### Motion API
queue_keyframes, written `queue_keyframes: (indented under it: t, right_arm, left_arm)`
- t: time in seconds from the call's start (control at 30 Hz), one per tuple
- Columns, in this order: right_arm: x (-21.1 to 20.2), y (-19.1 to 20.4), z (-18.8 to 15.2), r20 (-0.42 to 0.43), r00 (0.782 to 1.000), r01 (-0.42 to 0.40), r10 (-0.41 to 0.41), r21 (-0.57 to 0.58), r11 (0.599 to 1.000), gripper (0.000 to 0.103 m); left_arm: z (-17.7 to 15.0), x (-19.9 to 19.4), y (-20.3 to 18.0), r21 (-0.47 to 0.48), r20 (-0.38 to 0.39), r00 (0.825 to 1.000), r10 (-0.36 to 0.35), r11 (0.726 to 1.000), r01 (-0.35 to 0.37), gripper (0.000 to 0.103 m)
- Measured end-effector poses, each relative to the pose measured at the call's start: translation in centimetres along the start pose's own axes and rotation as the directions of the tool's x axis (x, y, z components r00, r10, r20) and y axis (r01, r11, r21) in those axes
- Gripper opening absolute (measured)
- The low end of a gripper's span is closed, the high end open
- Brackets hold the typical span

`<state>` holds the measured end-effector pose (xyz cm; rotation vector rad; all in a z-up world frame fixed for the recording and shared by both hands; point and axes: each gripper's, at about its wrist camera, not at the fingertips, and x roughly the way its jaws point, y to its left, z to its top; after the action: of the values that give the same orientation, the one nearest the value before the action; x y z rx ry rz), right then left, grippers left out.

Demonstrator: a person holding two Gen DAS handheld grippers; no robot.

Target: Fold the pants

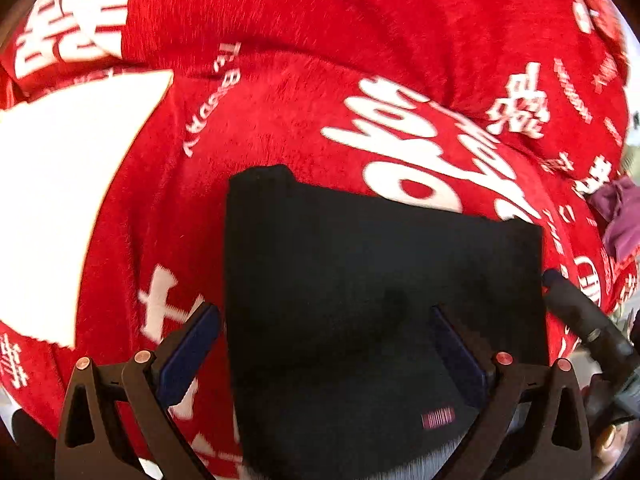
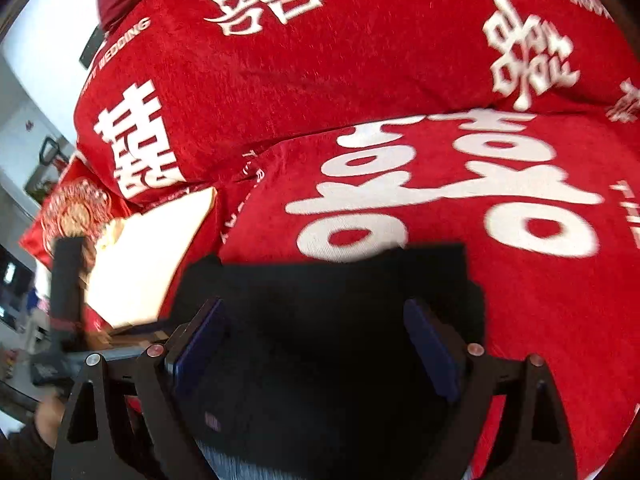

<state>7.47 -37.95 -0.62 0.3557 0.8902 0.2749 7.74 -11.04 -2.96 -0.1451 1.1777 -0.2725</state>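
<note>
The black pants (image 1: 380, 300) lie folded into a flat rectangle on a red blanket with white lettering (image 1: 280, 100). A small pink label (image 1: 439, 418) shows near their near edge. My left gripper (image 1: 324, 320) is open above the pants, its blue pads spread wide, the left pad over the blanket beside the pants. In the right wrist view the pants (image 2: 320, 340) fill the lower middle. My right gripper (image 2: 316, 316) is open over them, holding nothing. The right gripper's body also shows in the left wrist view (image 1: 580, 316), at the pants' right edge.
A white patch of sheet (image 1: 60, 208) lies left of the pants, also seen in the right wrist view (image 2: 148, 256). A purple cloth (image 1: 620, 216) sits at the right edge. A red embroidered cushion (image 2: 76, 212) and room clutter lie at far left.
</note>
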Motion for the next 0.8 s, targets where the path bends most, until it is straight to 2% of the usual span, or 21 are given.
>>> queue_keyframes:
  t: [0.1,0.17,0.23,0.33,0.43,0.5,0.57,0.6,0.67,0.8]
  right_arm:
    - [-1.7,0.9,-3.4,-0.002,0.997,0.08,-0.08,-0.068,0.994,0.092]
    - [-1.4,1.0,-5.7,-0.038,0.996,0.08,-0.084,-0.091,0.993,0.092]
    - [-0.8,1.1,-6.9,-0.022,0.993,0.112,-0.116,-0.138,0.984,0.092]
    - [-0.7,2.5,-7.4,-0.021,0.98,0.187,-0.197,-0.237,0.953,0.092]
    - [-1.5,3.9,-8.0,-0.003,0.976,0.207,-0.219,-0.308,0.929,0.092]
    - [-2.0,4.3,-8.8,0.009,0.973,0.222,-0.232,-0.324,0.919,0.096]
    - [-1.6,3.9,-9.8,-0.02,0.968,0.233,-0.251,-0.303,0.924,0.103]
    - [-1.5,3.7,-10.2,-0.009,0.963,0.254,-0.269,-0.3,0.92,0.103]
    - [-1.3,4.1,-10.6,0.008,0.955,0.285,-0.297,-0.313,0.906,0.103]
    - [-1.0,4.4,-10.8,0.009,0.948,0.304,-0.318,-0.327,0.895,0.103]
  left_arm:
    - [-2.3,-0.3,-0.4,0.031,-0.002,1.0,-0.017,0.999,0.017,0.103]
    - [-3.3,1.8,-0.6,0.062,-0.061,0.998,0.022,0.998,-0.018,0.103]
    - [-3.5,2.5,0.6,-0.02,-0.058,0.997,-0.047,0.999,0.046,0.103]
    - [-3.6,2.1,1.7,-0.104,-0.102,0.991,-0.086,0.992,0.076,0.103]
    - [-4.7,-0.9,1.2,-0.02,0.008,1.0,-0.028,0.999,0.028,0.103]
    - [-5.6,-1.5,0.5,0.037,0.037,0.999,-0.007,0.999,0.006,0.103]
    - [-6.6,-0.5,-0.3,0.102,-0.004,1.0,0.017,0.995,-0.016,0.103]
    - [-6.9,0.0,-0.6,0.112,-0.017,1.0,0.016,0.994,-0.014,0.103]
    - [-7.3,0.4,-0.4,0.075,-0.008,1.0,-0.016,0.997,0.017,0.103]
    - [-7.2,0.4,-0.5,0.078,-0.003,1.0,-0.007,0.997,0.007,0.103]
